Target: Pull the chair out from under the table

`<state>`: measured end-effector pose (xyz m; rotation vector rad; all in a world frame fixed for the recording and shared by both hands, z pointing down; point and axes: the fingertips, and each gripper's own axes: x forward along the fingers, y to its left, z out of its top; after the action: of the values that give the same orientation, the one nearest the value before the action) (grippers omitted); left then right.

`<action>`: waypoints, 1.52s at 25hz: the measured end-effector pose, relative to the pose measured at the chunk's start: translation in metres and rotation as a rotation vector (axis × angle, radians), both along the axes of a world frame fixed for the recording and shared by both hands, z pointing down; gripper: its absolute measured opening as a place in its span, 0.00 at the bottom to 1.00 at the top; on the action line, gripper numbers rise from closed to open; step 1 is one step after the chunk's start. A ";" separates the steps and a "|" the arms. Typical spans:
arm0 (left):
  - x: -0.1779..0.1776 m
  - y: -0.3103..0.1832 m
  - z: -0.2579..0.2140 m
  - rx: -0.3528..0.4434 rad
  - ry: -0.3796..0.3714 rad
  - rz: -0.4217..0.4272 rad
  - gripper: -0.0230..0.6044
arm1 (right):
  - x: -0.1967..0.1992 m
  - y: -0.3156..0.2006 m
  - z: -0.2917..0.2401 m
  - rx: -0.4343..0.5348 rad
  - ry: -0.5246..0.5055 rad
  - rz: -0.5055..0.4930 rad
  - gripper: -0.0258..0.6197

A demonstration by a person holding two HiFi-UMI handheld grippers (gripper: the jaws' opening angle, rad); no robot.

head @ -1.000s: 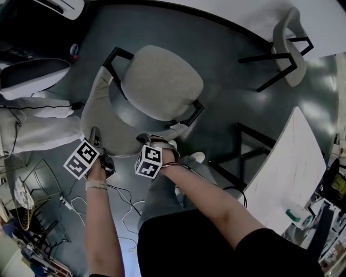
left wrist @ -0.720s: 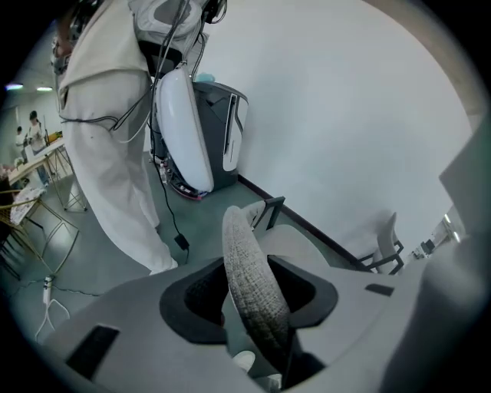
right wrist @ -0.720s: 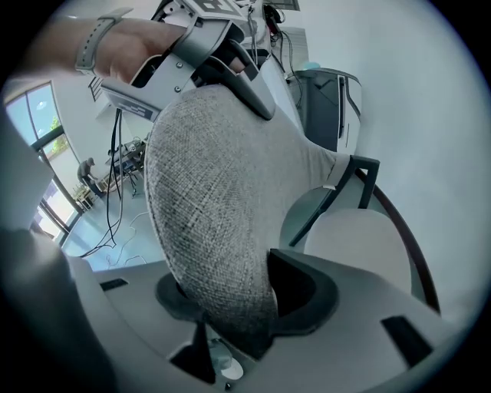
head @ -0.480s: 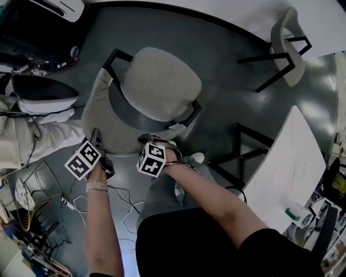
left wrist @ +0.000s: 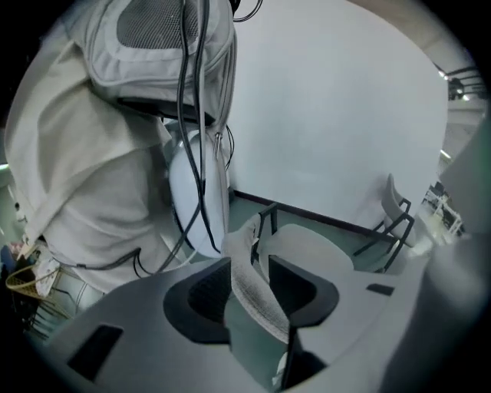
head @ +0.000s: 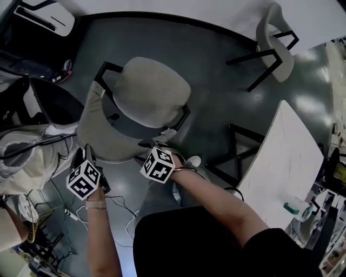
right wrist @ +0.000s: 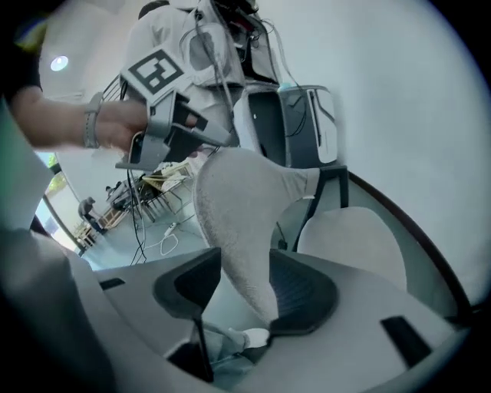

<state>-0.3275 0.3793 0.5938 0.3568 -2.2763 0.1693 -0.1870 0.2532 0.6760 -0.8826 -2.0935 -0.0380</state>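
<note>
The chair has a grey fabric seat (head: 154,89), a curved grey backrest (head: 94,130) and a black frame. It stands on the dark floor in front of me. My left gripper (head: 88,154) hovers at the backrest's left part, my right gripper (head: 147,145) at its right end. In the left gripper view the backrest rim (left wrist: 244,253) runs between the open jaws of the left gripper (left wrist: 249,288) without being pressed. In the right gripper view the backrest (right wrist: 238,207) passes between the pads of the right gripper (right wrist: 245,288), with a gap beside it. Both pairs of jaws have just been opening.
A second chair (head: 275,40) stands at the upper right by the white wall (head: 162,8). A white table (head: 286,157) on black legs (head: 238,146) is at the right. A person in white (head: 27,157) stands close at the left. Cables (head: 116,195) lie on the floor.
Both grippers have let go of the backrest and drawn back from it, toward me. Their jaws stand wider. The person at the left has come closer.
</note>
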 end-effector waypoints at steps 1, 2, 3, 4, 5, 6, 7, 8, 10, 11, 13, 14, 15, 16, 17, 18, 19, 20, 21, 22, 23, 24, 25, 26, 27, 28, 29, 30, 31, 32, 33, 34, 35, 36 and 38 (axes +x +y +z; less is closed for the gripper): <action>0.002 -0.006 -0.004 -0.007 -0.015 0.027 0.29 | -0.004 -0.012 -0.007 -0.011 -0.014 0.047 0.35; 0.004 -0.013 -0.008 -0.012 -0.029 0.055 0.29 | -0.007 -0.024 -0.015 -0.024 -0.027 0.096 0.35; 0.006 -0.021 -0.012 -0.013 -0.043 0.083 0.29 | -0.011 -0.038 -0.024 -0.035 -0.041 0.145 0.35; 0.008 -0.030 -0.016 -0.010 -0.057 0.113 0.29 | -0.014 -0.051 -0.033 -0.043 -0.057 0.193 0.35; 0.009 -0.041 -0.022 -0.001 -0.071 0.146 0.28 | -0.016 -0.066 -0.043 -0.046 -0.077 0.239 0.35; 0.010 -0.053 -0.027 0.013 -0.084 0.182 0.28 | -0.019 -0.081 -0.053 -0.044 -0.102 0.280 0.35; 0.010 -0.068 -0.033 0.026 -0.096 0.223 0.28 | -0.020 -0.097 -0.064 -0.035 -0.131 0.319 0.35; 0.010 -0.084 -0.038 0.038 -0.108 0.270 0.27 | -0.021 -0.114 -0.074 -0.022 -0.159 0.359 0.35; 0.008 -0.123 -0.048 0.057 -0.137 0.381 0.27 | -0.021 -0.149 -0.093 -0.001 -0.207 0.448 0.35; 0.008 -0.144 -0.053 0.069 -0.153 0.436 0.27 | -0.019 -0.166 -0.101 0.001 -0.229 0.496 0.35; 0.010 -0.182 -0.065 0.109 -0.177 0.525 0.27 | -0.014 -0.195 -0.119 0.000 -0.273 0.586 0.34; 0.014 -0.198 -0.073 0.138 -0.183 0.558 0.27 | -0.008 -0.207 -0.128 0.002 -0.292 0.626 0.33; 0.019 -0.212 -0.081 0.171 -0.186 0.587 0.26 | -0.001 -0.217 -0.137 0.005 -0.310 0.664 0.31; 0.026 -0.225 -0.090 0.204 -0.188 0.615 0.26 | 0.006 -0.226 -0.147 0.009 -0.327 0.701 0.29; 0.033 -0.237 -0.100 0.235 -0.191 0.647 0.25 | 0.014 -0.234 -0.158 0.013 -0.345 0.736 0.28; 0.040 -0.251 -0.110 0.264 -0.194 0.682 0.24 | 0.022 -0.242 -0.169 0.021 -0.363 0.771 0.27; 0.047 -0.266 -0.120 0.291 -0.197 0.722 0.23 | 0.028 -0.251 -0.179 0.031 -0.380 0.804 0.26; 0.054 -0.282 -0.129 0.314 -0.201 0.765 0.23 | 0.035 -0.261 -0.189 0.044 -0.395 0.837 0.24; 0.062 -0.298 -0.137 0.335 -0.205 0.810 0.22 | 0.041 -0.272 -0.198 0.061 -0.407 0.870 0.23; 0.069 -0.313 -0.145 0.355 -0.209 0.856 0.21 | 0.048 -0.282 -0.208 0.080 -0.419 0.903 0.22; 0.076 -0.328 -0.153 0.376 -0.210 0.901 0.20 | 0.056 -0.293 -0.217 0.099 -0.433 0.939 0.21; 0.085 -0.343 -0.161 0.399 -0.209 0.944 0.20 | 0.064 -0.302 -0.227 0.116 -0.450 0.976 0.21; 0.094 -0.355 -0.168 0.422 -0.206 0.982 0.19 | 0.074 -0.310 -0.237 0.129 -0.468 1.013 0.20; 0.104 -0.365 -0.175 0.442 -0.203 1.015 0.19 | 0.085 -0.317 -0.247 0.137 -0.485 1.048 0.19; 0.115 -0.374 -0.182 0.460 -0.200 1.043 0.18 | 0.097 -0.323 -0.257 0.143 -0.503 1.080 0.19; 0.126 -0.382 -0.189 0.478 -0.198 1.069 0.17 | 0.109 -0.328 -0.267 0.147 -0.521 1.110 0.19; 0.136 -0.390 -0.195 0.497 -0.198 1.093 0.16 | 0.121 -0.333 -0.276 0.151 -0.538 1.140 0.18; 0.147 -0.398 -0.202 0.518 -0.198 1.119 0.15 | 0.134 -0.338 -0.283 0.154 -0.552 1.171 0.18; 0.157 -0.406 -0.208 0.540 -0.198 1.145 0.14 | 0.146 -0.344 -0.289 0.157 -0.564 1.204 0.18; 0.167 -0.415 -0.213 0.560 -0.199 1.173 0.13 | 0.159 -0.349 -0.294 0.161 -0.575 1.237 0.17; 0.176 -0.423 -0.218 0.578 -0.199 1.200 0.12 | 0.170 -0.354 -0.298 0.165 -0.586 1.270 0.17; 0.186 -0.430 -0.223 0.595 -0.198 1.228 0.11 | 0.182 -0.358 -0.303 0.170 -0.599 1.301 0.16; 0.195 -0.436 -0.228 0.612 -0.196 1.254 0.11 | 0.194 -0.360 -0.308 0.175 -0.613 1.330 0.16; 0.205 -0.440 -0.234 0.627 -0.196 1.280 0.10 | 0.205 -0.362 -0.314 0.180 -0.629 1.356 0.15; 0.223 -0.447 -0.247 0.656 -0.197 1.325 0.09 | 0.226 -0.365 -0.326 0.189 -0.662 1.404 0.14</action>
<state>-0.1045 -0.0681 0.3467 2.2083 -1.8361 0.1052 0.0390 -0.1113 0.3495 0.9497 -2.7973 0.2362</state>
